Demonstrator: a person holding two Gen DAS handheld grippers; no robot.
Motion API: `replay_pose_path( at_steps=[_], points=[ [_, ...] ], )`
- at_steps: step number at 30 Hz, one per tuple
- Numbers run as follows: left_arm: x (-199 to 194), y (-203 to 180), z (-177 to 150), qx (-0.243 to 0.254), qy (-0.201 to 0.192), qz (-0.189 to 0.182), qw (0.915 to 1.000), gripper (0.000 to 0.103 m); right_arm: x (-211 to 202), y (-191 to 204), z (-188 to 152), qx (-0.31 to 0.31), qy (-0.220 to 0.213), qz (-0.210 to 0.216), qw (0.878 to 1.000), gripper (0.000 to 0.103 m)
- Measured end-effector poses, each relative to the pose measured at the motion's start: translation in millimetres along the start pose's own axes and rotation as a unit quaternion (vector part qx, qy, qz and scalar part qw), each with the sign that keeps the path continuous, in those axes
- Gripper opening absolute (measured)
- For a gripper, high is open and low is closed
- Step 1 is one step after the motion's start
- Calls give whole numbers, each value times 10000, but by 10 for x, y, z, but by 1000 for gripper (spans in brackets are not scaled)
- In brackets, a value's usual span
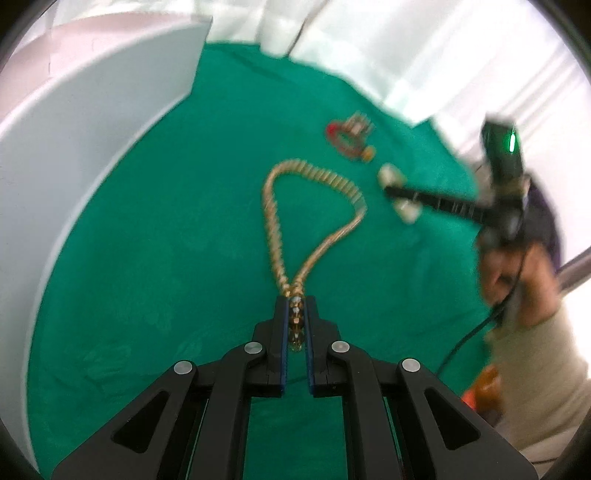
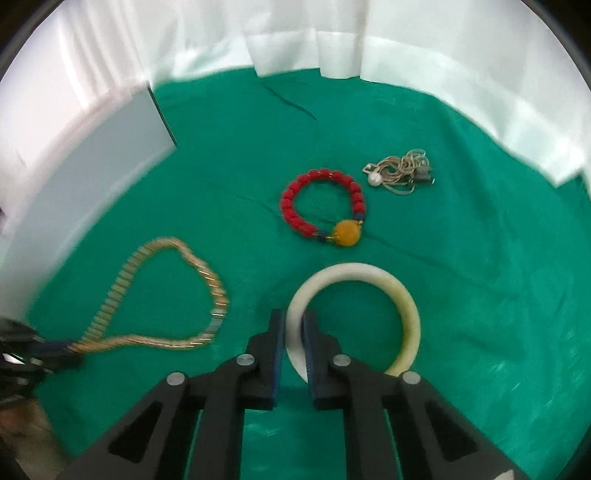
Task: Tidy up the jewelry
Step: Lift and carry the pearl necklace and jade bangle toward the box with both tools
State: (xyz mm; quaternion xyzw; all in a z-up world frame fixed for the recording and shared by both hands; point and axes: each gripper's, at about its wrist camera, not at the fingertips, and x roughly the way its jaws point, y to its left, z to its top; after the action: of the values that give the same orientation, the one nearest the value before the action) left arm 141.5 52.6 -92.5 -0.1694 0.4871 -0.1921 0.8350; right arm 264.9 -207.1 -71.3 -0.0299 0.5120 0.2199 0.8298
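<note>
My left gripper (image 1: 296, 306) is shut on one end of a gold link necklace (image 1: 275, 206), whose loop trails away over the green cloth (image 1: 147, 258). In the right wrist view the same necklace (image 2: 122, 288) lies at the left, with the left gripper (image 2: 55, 352) on its end. My right gripper (image 2: 293, 321) is shut on the rim of a pale jade bangle (image 2: 406, 306). The bangle also shows in the left wrist view (image 1: 391, 175), held by the right gripper (image 1: 391, 190). A red bead bracelet (image 2: 295, 195) with a yellow bead lies beyond. A tangled thin chain with a pearl (image 2: 400, 171) lies farther right.
A white box (image 2: 110, 147) stands at the left on the cloth; it fills the left of the left wrist view (image 1: 74, 147). White curtains (image 2: 295, 33) hang behind the table. An orange object (image 1: 484, 387) sits near the person's arm.
</note>
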Motion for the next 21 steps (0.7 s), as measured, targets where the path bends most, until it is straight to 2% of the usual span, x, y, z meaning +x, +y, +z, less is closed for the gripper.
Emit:
replay_pose_path(
  at_steps=[4,10,15,21],
  points=[
    [-405,-51,177,-246,-474,-553,9970,5,-408,-43,-111,544,-422,772,9946,11],
    [-1080,-241,418,-227,-1126,-961,9887,5,-922,78,-164,648,-906,1249,9859,11],
    [-1687,-351,497,-129,-1592,-884,9832,5,-1248,352,-115,443,-1257,1510,9795,11],
    [-2497,-236,500,-195,-2059,-725,9757,5,-1560,877,109,-40,-1591,1818,9704,11]
  ],
)
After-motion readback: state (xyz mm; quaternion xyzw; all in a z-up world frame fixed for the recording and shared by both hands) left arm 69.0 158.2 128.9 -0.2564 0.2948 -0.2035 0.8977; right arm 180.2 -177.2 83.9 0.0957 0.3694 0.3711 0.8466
